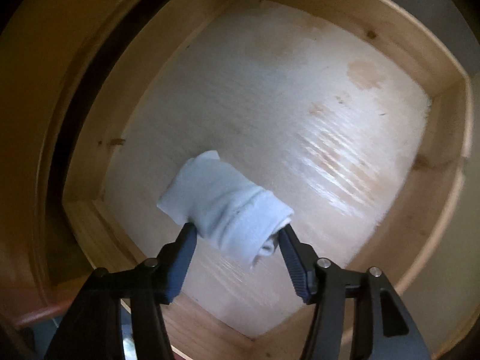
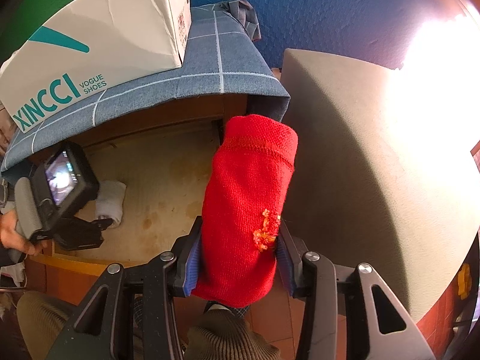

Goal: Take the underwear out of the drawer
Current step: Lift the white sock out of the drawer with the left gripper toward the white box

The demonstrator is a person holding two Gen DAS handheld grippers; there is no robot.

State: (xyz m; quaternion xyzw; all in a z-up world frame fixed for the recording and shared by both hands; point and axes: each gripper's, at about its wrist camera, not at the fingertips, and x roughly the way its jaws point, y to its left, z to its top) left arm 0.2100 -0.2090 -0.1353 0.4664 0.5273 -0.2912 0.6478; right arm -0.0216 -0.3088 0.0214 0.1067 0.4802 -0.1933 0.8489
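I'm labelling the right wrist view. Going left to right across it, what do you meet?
Hand on the left tongs' handle → left tongs' camera screen → white rolled cloth in the drawer → red rolled underwear clamped in the right tongs → grey panel.

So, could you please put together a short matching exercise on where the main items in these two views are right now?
Things:
1. white roll
2. red roll
3. shoe box
4. blue checked cloth

Places:
A. clamped in the right tool
B. spread over the dresser top, under the box
C. on the drawer floor, between the open fingers of the left tool
D. standing on the cloth

Pairs: 1-C, 2-A, 3-D, 4-B
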